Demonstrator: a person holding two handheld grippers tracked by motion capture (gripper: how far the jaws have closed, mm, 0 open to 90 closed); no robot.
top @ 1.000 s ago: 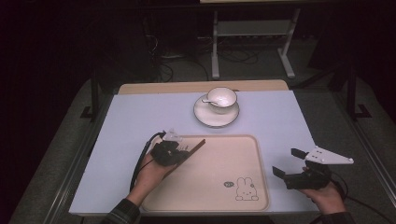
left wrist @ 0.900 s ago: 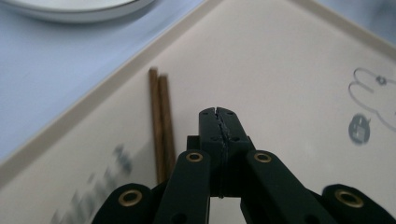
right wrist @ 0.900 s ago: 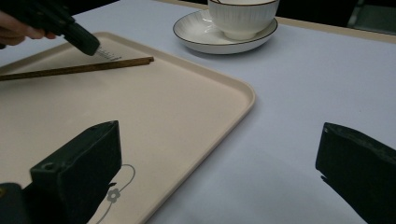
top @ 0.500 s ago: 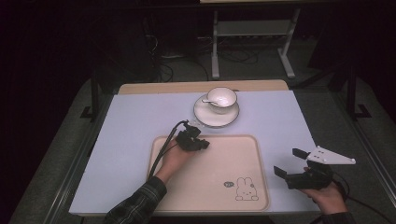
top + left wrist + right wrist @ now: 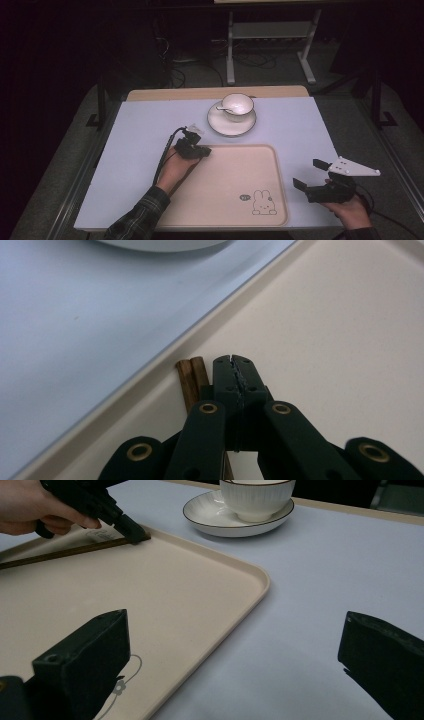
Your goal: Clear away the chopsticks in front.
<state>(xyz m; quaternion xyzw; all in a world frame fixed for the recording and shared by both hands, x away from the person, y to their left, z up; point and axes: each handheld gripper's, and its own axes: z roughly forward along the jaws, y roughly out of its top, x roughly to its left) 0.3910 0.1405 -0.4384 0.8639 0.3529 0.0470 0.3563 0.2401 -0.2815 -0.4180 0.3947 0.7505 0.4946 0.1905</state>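
- I take the beige tray (image 5: 235,200) as my landmark. The brown chopsticks (image 5: 75,551) lie inside it, along its far rim towards the far left corner.
- My left gripper (image 5: 196,150) sits over that far left corner with its jaws pressed together. In the left gripper view (image 5: 235,371) the pads meet with nothing between them, and the two chopstick ends (image 5: 192,375) lie just to their left, touching the tray floor.
- My right gripper (image 5: 320,176) hangs just off the tray's right edge with its jaws spread wide and nothing in them.
- As I judge it, the step in hand is placing or nudging the chopsticks neatly against the rim. To do it well I would keep the left jaws low and level, push gently along the sticks and not across them, and avoid riding up onto the rim.
- The right gripper view shows the sticks' long run beneath the left hand (image 5: 30,505); the left gripper view gives me their tips, and how closely they sit to the rim.
- The high view shows the cup (image 5: 237,106) on its saucer (image 5: 220,127), just beyond the tray's far edge and apart from it.
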